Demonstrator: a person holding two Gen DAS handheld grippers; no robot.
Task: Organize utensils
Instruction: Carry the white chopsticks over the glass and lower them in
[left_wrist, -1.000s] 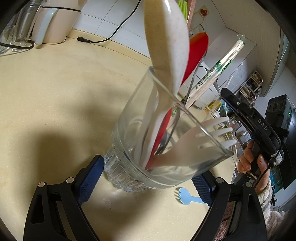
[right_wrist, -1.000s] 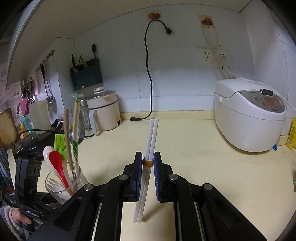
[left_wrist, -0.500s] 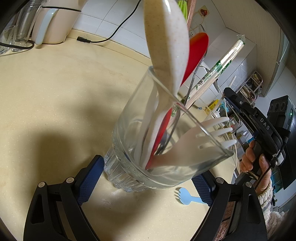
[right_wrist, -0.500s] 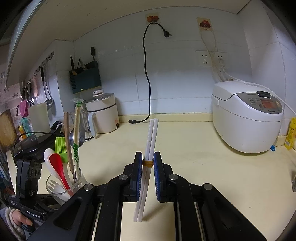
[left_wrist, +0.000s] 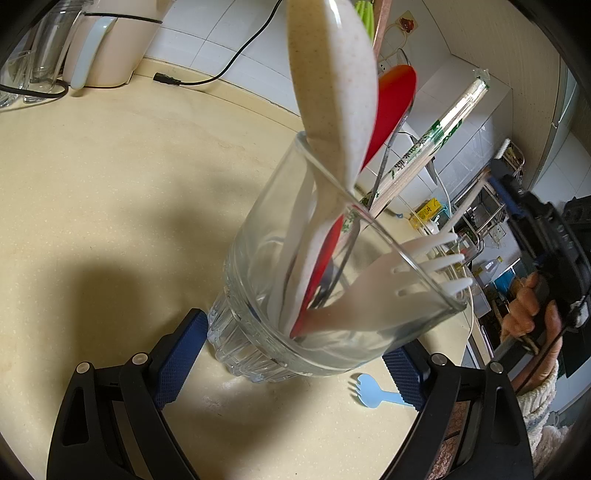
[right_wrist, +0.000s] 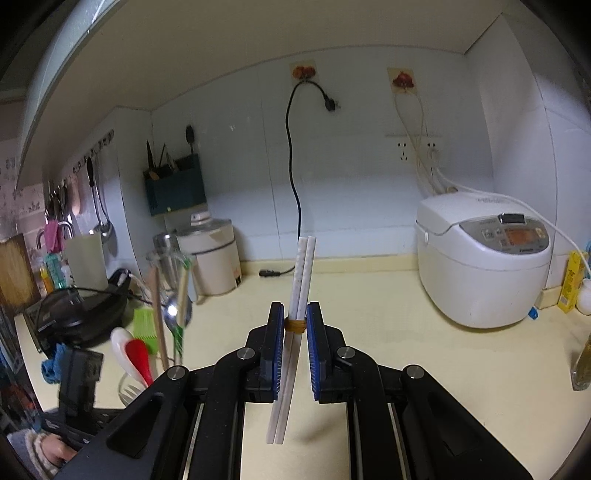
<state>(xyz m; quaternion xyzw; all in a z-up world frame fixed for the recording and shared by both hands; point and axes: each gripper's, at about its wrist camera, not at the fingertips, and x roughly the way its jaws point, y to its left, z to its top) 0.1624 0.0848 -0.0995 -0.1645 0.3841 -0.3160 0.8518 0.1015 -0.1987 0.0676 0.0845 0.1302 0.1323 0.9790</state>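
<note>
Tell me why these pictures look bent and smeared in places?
Left wrist view: the fisheye lens bows the counter and stretches the near glass; the right gripper at the edge is motion-blurred, and a dark shadow falls on the counter. Right wrist view: walls curve, corners darken, and the chopsticks look sharp while the utensils at left smear.

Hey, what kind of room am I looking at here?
Most likely a home kitchen: a rice cooker sits on the cream countertop, ladles hang on the wall, and a glass holds utensils.
</note>
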